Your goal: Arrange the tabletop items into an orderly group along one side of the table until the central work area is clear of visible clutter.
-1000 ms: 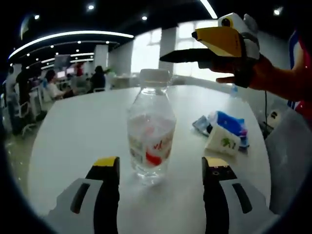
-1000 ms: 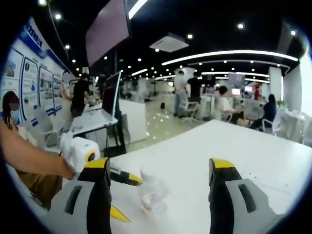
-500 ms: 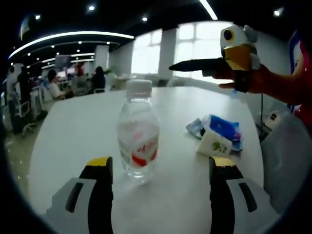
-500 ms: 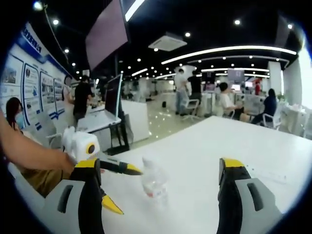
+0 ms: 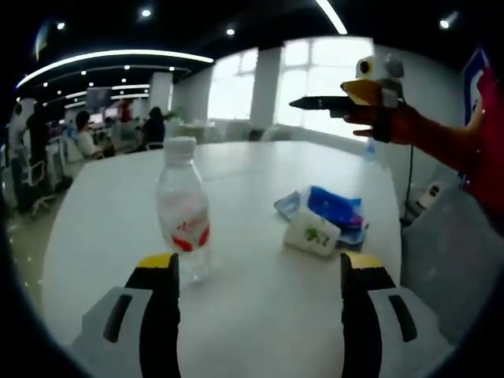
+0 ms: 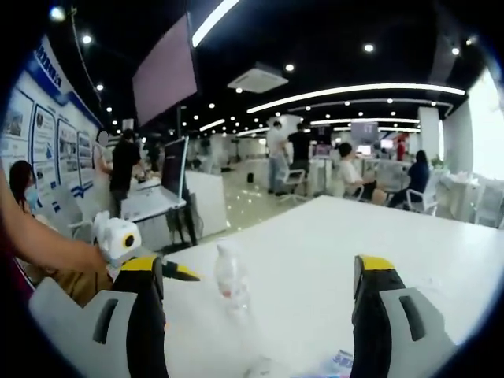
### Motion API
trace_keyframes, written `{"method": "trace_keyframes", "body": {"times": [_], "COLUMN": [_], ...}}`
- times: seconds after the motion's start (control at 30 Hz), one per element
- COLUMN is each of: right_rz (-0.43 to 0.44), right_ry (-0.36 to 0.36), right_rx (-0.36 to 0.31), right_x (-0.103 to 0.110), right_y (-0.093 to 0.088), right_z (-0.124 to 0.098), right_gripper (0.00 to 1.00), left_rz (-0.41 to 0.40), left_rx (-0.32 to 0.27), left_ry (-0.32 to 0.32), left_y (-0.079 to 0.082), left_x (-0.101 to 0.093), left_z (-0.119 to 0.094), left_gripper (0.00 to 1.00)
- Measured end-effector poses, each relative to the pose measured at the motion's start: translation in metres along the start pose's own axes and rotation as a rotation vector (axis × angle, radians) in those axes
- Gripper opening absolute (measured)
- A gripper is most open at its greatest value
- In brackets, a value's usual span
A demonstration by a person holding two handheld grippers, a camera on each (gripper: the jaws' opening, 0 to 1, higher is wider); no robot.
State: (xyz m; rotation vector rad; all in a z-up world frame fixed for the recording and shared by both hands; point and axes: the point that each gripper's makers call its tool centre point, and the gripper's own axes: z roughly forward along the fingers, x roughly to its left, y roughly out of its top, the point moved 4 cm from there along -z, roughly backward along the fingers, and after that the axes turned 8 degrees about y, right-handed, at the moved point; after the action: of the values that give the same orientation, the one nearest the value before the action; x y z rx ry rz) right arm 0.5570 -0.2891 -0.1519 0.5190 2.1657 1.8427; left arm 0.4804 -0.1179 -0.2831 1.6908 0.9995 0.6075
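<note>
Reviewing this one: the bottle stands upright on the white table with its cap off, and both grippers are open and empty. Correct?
Not quite: the bottle has its white cap on, as the left gripper view shows. It does stand upright on the white table, and the left gripper and right gripper are open and empty.

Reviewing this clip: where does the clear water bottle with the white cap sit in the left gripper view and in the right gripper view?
Left gripper view: the water bottle stands upright left of centre on the white table, just above the left jaw's tip.
Right gripper view: the same water bottle stands upright, small, left of centre between the two jaws.
Shared landmark: the white table that bears it, with the office of seated people behind.
</note>
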Motion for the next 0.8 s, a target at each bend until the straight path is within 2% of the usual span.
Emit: {"method": "trace_keyframes", "body": {"times": [0.17,0.37,0.6,0.8], "right_rz": [0.016,0.035,0.075,0.151], "right_ry": [-0.038,-0.083,-0.14,-0.19], "right_rx": [-0.002,0.016,0.068,0.091], "right_x": [-0.004,-0.004,-0.003,-0.004], "right_y": [-0.006,-0.02,-0.048,-0.069], "right_z": [-0.031,-0.066,-0.108,-0.135], "right_gripper": [1.0,1.0,1.0,1.0], "left_rz": [-0.001,0.004,0.029,0.046], "left_rx": [-0.001,0.012,0.011,0.012], "left_ry": [-0.017,-0.05,-0.093,-0.12], "left_y": [0.002,0.003,0.01,0.013], "left_x": [-0.019,-0.045,-0.08,-0.104], "left_z": [-0.008,-0.008,-0.006,-0.004], "left_gripper": [0.8,0.8,0.79,0.79]}}
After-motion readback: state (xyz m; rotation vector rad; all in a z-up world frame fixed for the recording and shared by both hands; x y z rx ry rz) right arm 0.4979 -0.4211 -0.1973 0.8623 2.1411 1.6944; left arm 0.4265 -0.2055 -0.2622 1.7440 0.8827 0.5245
